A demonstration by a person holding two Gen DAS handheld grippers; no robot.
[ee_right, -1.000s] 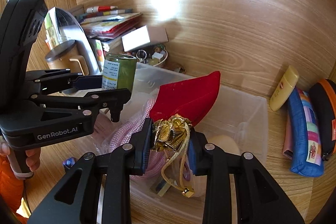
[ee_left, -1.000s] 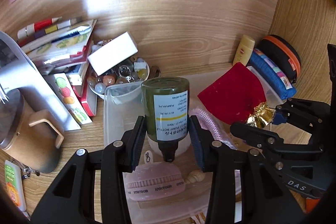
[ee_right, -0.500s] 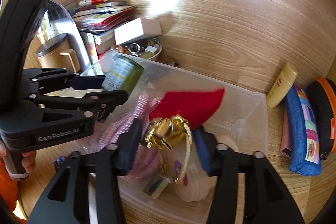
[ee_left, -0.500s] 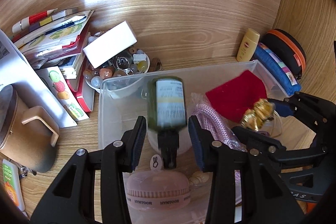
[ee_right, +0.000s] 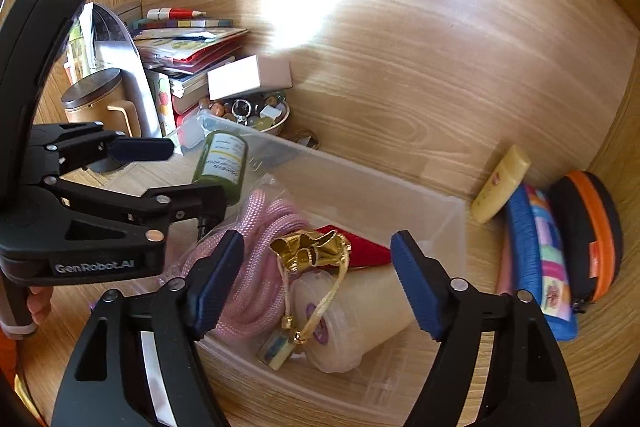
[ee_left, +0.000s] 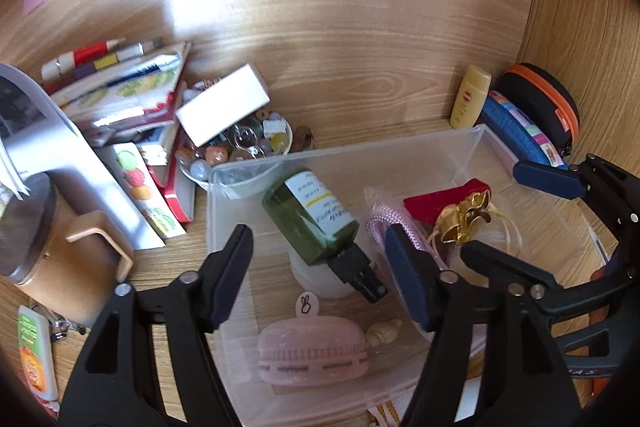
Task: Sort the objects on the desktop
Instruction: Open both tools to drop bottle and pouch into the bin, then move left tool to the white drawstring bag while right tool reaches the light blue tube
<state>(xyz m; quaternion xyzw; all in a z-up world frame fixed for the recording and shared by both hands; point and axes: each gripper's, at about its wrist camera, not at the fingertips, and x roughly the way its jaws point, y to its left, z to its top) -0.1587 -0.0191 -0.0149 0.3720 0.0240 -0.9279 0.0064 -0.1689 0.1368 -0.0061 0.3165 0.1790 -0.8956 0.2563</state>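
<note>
A clear plastic bin sits on the wooden desk. A green pump bottle lies tilted inside it, free of my left gripper, which is open above the bin. A red pouch with a gold drawstring top lies in the bin beside a pink rope. My right gripper is open over the pouch and holds nothing. A pink macaron-shaped case and a cream tube are also in the bin.
A bowl of beads with a white box on it stands behind the bin. Books, a tan mug and a grey stand are left. A yellow tube, blue pencil case and orange-black case are right.
Both grippers have opened. The green bottle dropped from my left gripper and tipped over in the bin. The red pouch dropped from my right gripper into the bin.
</note>
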